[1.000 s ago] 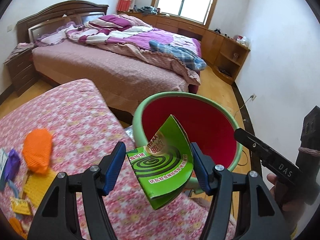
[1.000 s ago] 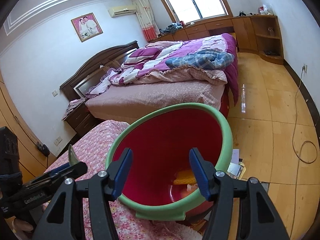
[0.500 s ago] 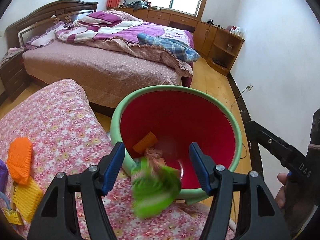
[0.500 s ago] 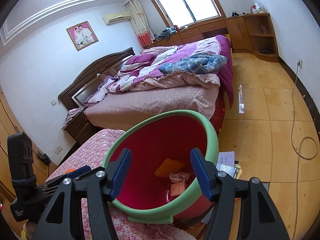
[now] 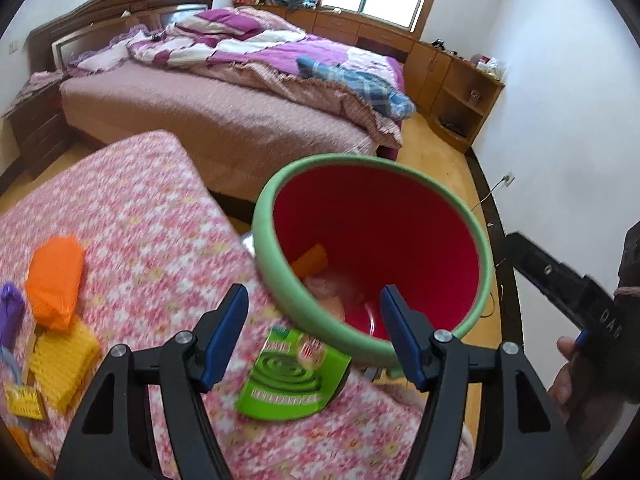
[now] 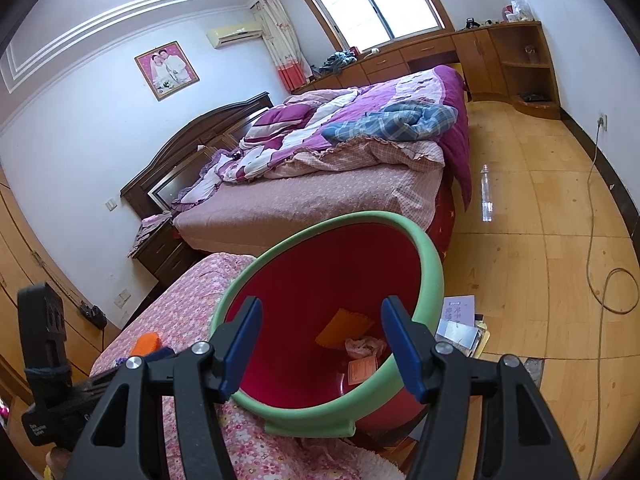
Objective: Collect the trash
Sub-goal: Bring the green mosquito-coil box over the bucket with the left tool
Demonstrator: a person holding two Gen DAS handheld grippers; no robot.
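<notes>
The green mosquito-coil box (image 5: 294,376) lies on the floral bench (image 5: 132,216), just outside the bin (image 5: 482,256) rim at 7 o'clock. Both the left claw (image 5: 314,334) and right claw (image 6: 322,344) gape empty. Next, I judge: re-grasp the box, lift it over the rim.

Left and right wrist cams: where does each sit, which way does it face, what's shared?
Left wrist: on the left gripper, open, facing the bin, green box on the floral cover below; right gripper at right edge.
Right wrist: on the right gripper, open, facing into the bin; left gripper at left edge.
Shared: bin, bed, cover.
</notes>
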